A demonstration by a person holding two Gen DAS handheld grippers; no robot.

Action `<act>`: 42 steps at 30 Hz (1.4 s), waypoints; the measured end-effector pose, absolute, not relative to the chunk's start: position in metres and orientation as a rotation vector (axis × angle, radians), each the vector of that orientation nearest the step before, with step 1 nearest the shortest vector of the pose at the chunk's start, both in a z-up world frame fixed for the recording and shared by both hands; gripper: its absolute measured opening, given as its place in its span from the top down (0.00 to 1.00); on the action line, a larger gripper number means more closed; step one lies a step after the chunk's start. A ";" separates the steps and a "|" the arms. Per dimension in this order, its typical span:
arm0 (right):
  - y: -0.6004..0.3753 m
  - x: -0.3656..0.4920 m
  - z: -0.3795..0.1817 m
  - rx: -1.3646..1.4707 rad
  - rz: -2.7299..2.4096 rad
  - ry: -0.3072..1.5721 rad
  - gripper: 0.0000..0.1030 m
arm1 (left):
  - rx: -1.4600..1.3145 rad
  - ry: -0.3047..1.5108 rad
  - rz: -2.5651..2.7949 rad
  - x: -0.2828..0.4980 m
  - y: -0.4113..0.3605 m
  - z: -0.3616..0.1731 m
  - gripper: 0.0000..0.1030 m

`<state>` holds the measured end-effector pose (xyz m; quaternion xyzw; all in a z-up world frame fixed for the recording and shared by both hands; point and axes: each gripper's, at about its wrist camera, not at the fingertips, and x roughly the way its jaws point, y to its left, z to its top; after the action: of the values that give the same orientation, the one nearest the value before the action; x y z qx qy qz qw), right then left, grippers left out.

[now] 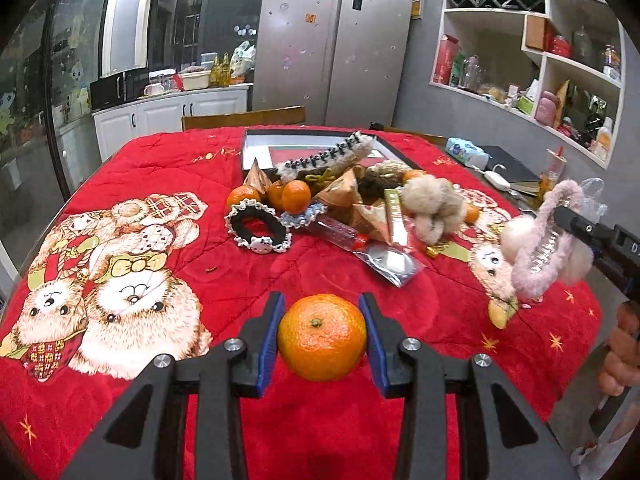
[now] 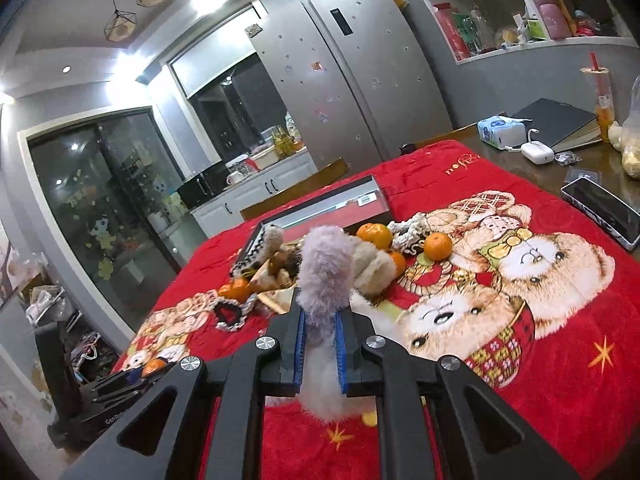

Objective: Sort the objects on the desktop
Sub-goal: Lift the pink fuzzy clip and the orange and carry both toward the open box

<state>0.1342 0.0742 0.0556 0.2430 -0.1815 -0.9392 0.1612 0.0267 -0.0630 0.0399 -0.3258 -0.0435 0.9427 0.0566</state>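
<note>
left gripper (image 1: pixel 322 330) clamps firm, round tangerine (image 1: pixel 322 338) at its sides | right gripper (image 2: pixel 320 344) pinches soft, light fluffy hair clip (image 2: pixel 324 280) mid-body

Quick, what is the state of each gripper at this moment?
Left gripper: closed on the round orange mandarin.
Right gripper: closed on the fluffy pink hair clip.

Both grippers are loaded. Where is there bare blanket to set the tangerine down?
The red blanket between the left gripper, holding the tangerine, and the black scrunchie is bare. The bear print on the left is free too. The pile before the tray is crowded.
</note>
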 end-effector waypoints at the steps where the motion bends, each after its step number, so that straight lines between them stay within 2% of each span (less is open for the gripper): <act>1: 0.073 0.137 0.056 0.693 -2.684 -0.516 0.87 | -0.987 -0.124 2.857 0.029 -0.062 0.041 0.62; 18: 0.060 0.126 0.066 0.725 -2.640 -0.529 0.87 | -0.971 -0.102 2.807 0.022 -0.059 0.062 0.62; 24: 0.052 0.110 0.074 0.744 -2.615 -0.509 0.87 | -0.997 -0.146 2.810 0.007 -0.067 0.072 0.62; 42: 0.041 0.035 0.103 0.717 -2.536 -0.464 0.87 | -0.990 -0.120 2.861 -0.062 -0.067 0.106 0.62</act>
<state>0.0347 0.0415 0.1027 0.2608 -0.1687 -0.9222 0.2306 -0.0617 -0.0673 0.1060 -0.3262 -0.0396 0.9428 0.0558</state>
